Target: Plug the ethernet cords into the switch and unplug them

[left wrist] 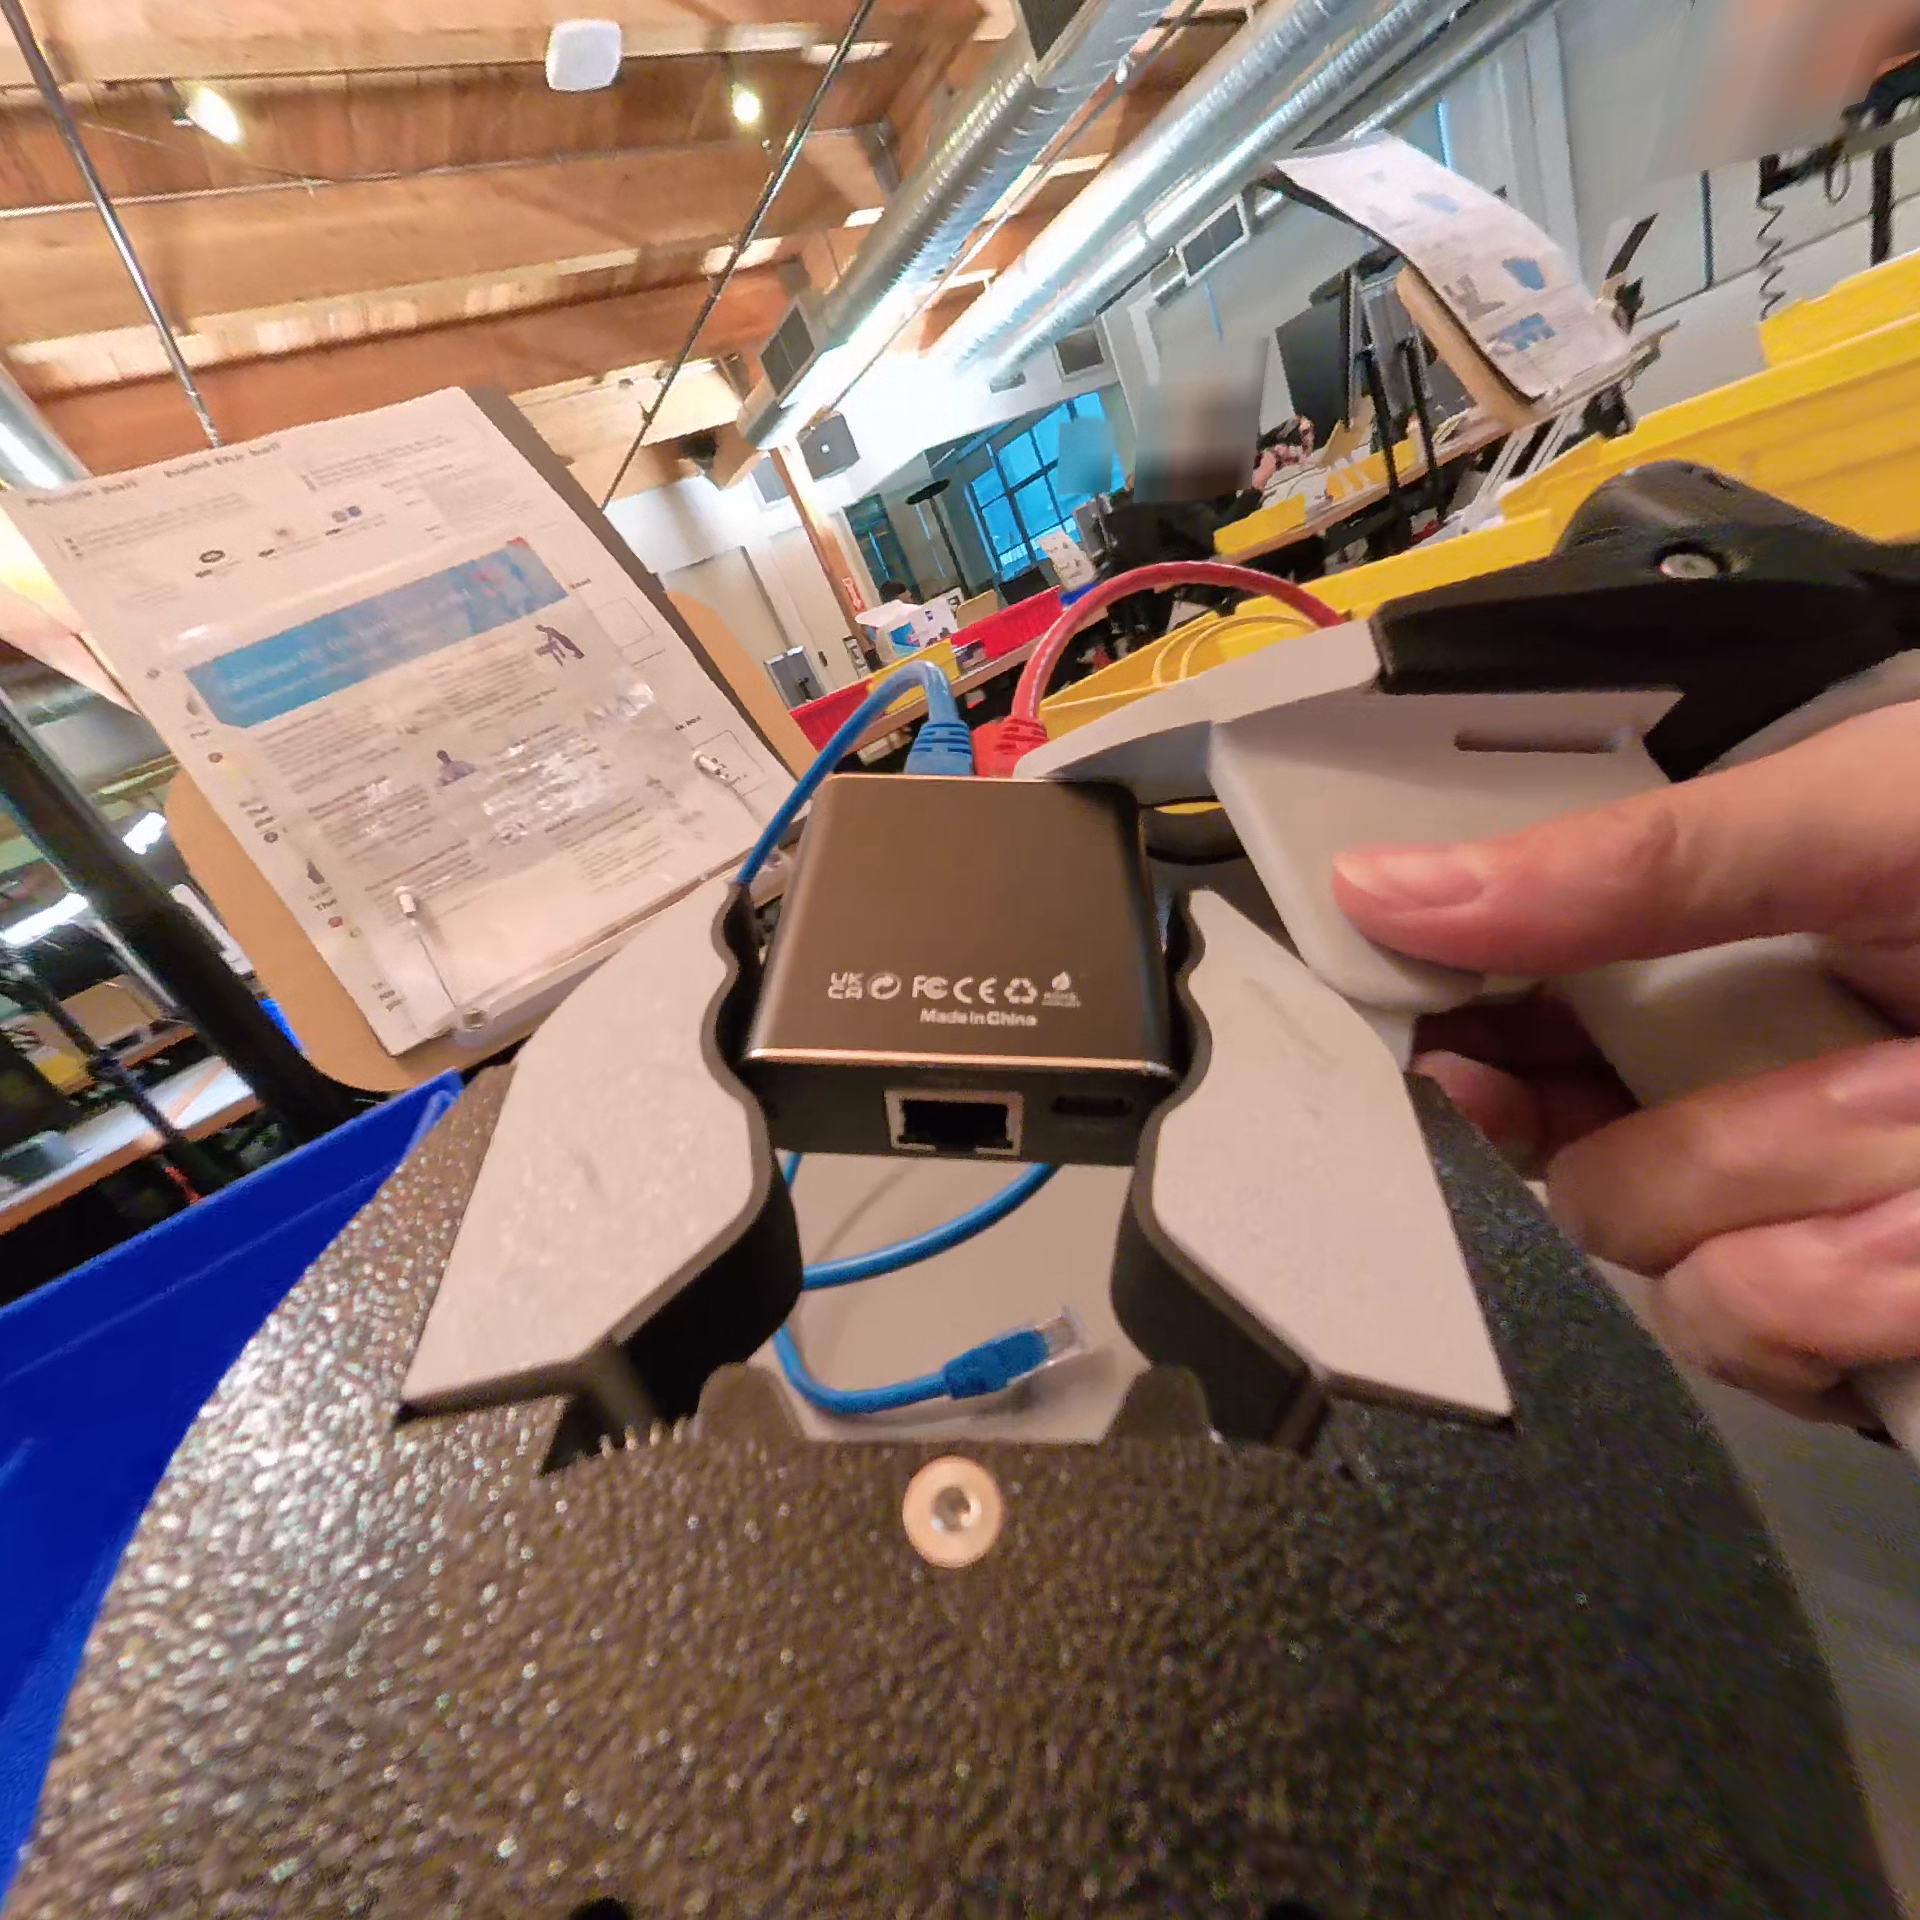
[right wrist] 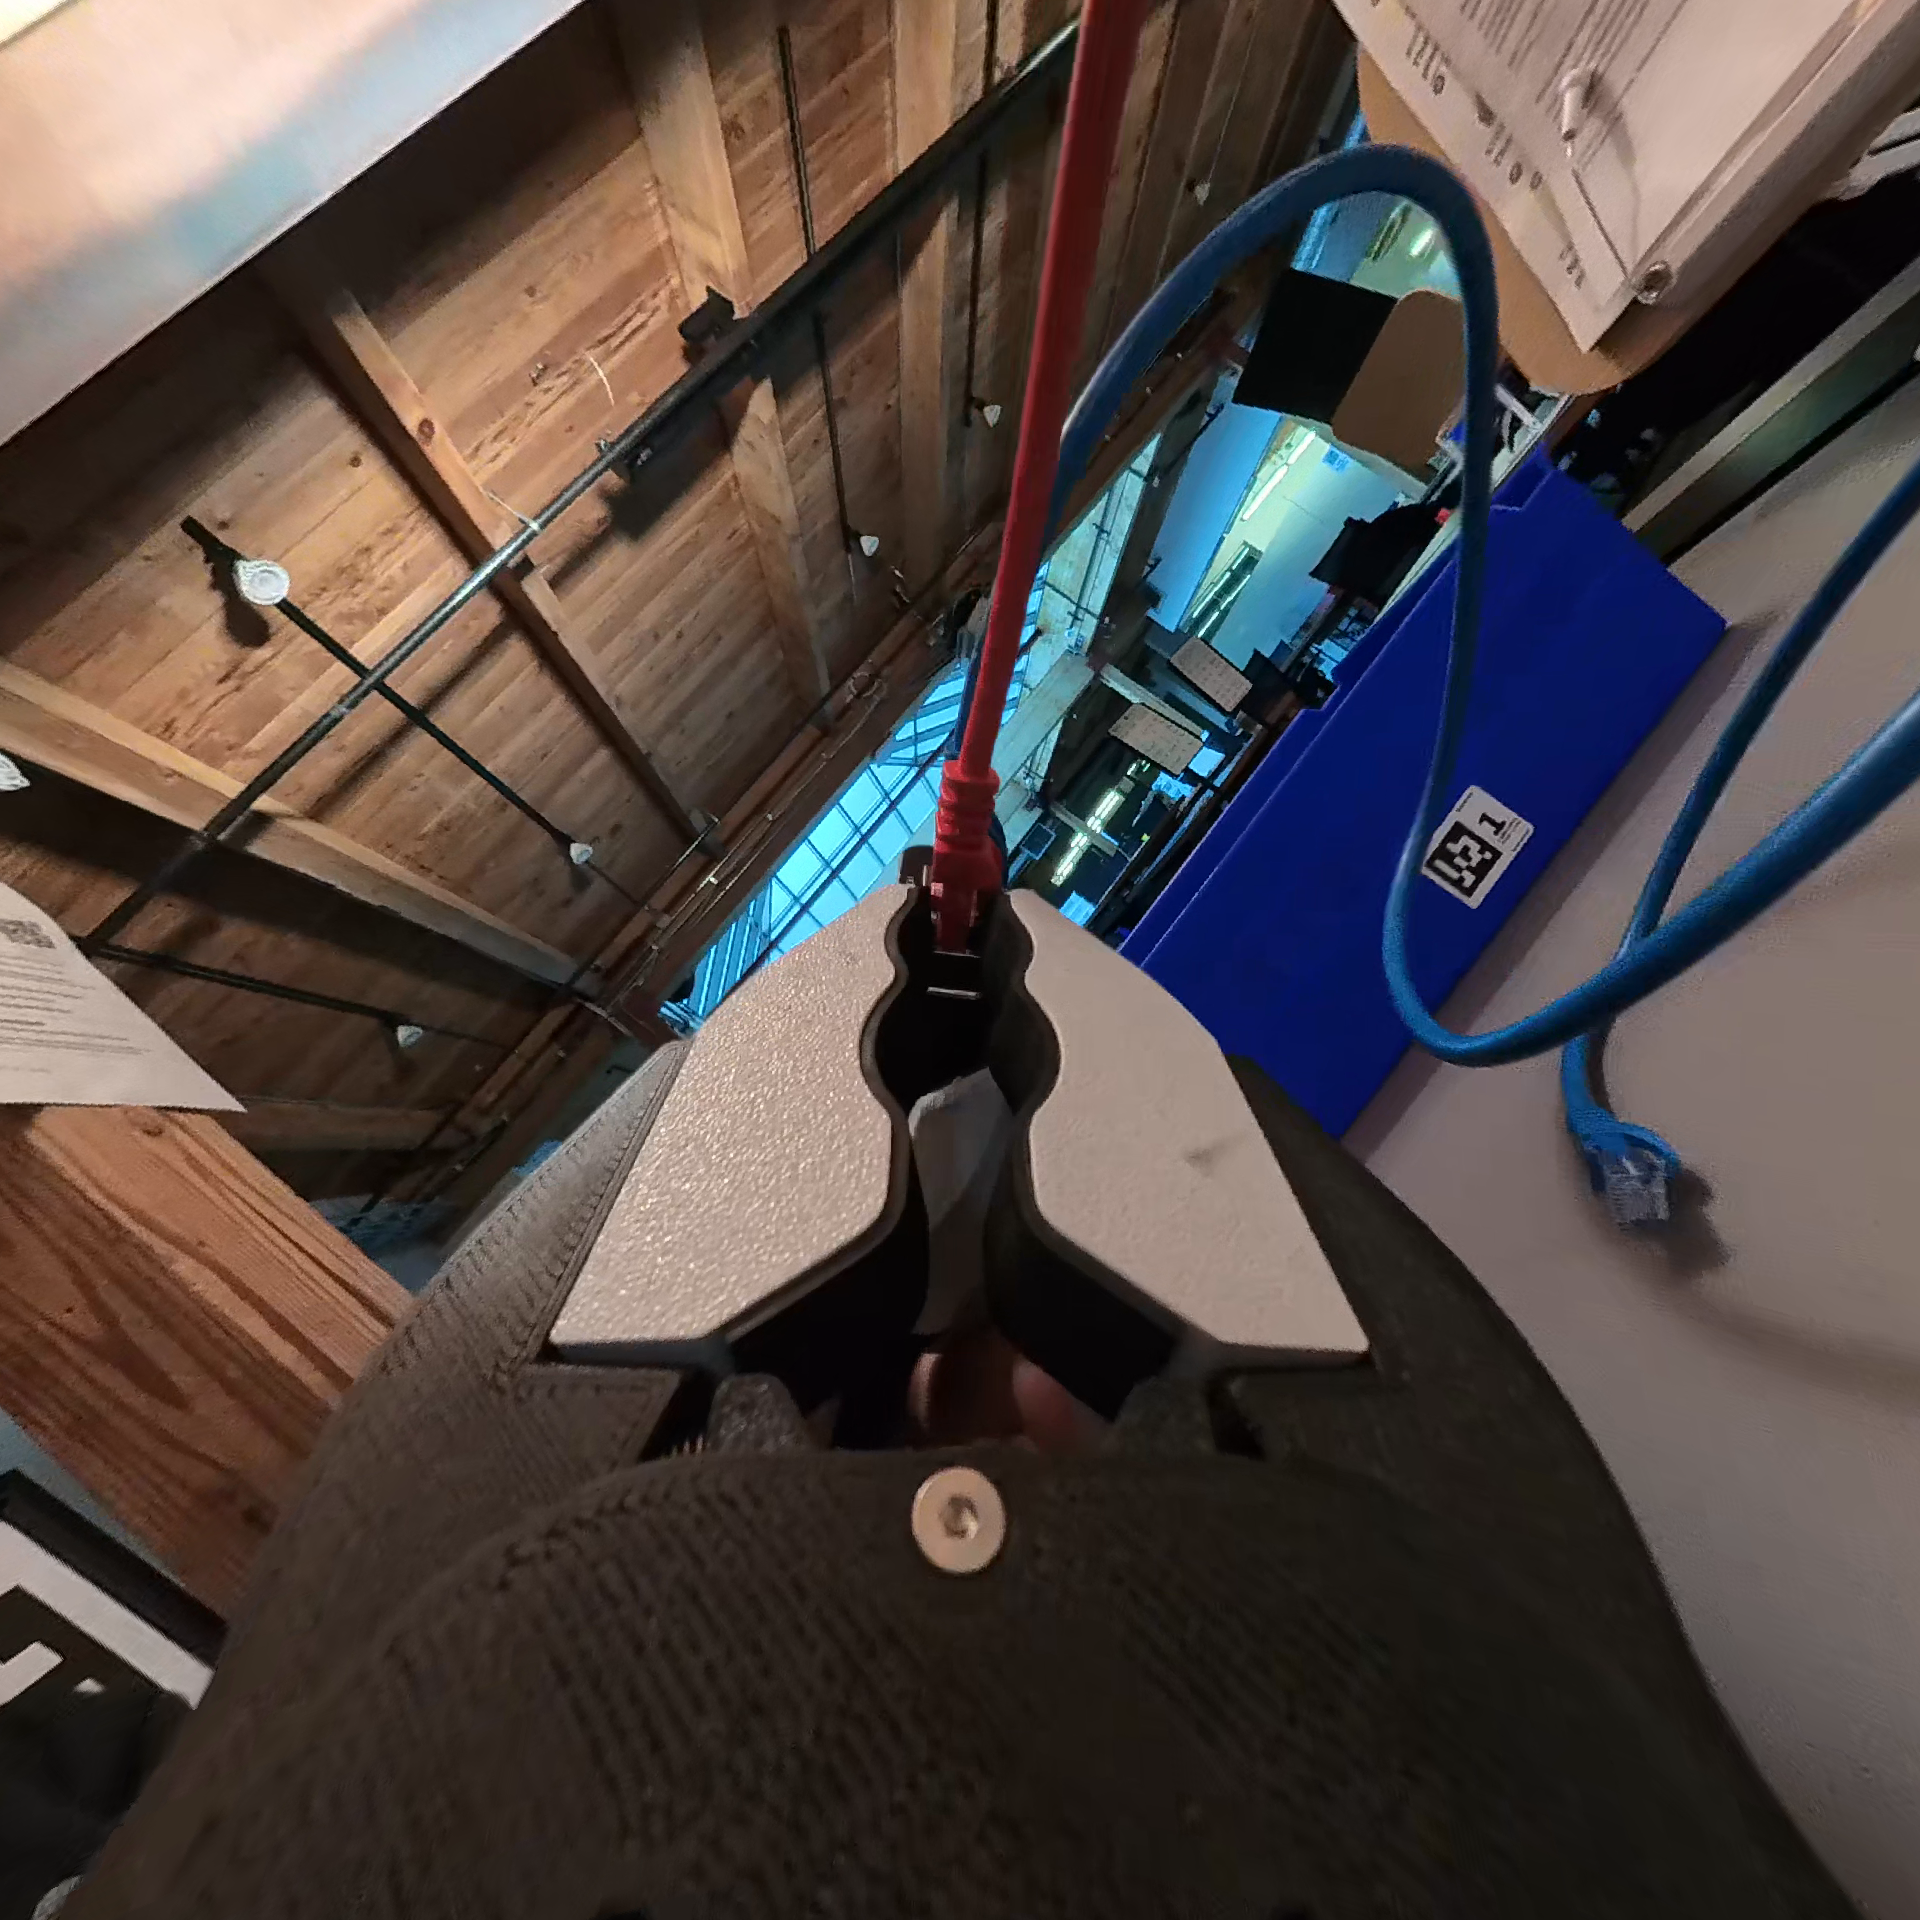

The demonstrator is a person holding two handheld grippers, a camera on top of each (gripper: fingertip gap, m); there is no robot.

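Note:
My left gripper is shut on the black switch and holds it in the air, an empty port facing the camera. A blue cord is plugged into the switch's far face. Its free plug lies on the table below and shows in the right wrist view. My right gripper is shut on the red cord's plug. In the left wrist view the right gripper holds the red plug at the switch's far face, beside the blue one. I cannot tell whether it is seated.
A blue bin stands at the left, also seen in the right wrist view. A laminated sheet on a stand is behind it. Yellow bins are at the right. A hand grips the right gripper's handle.

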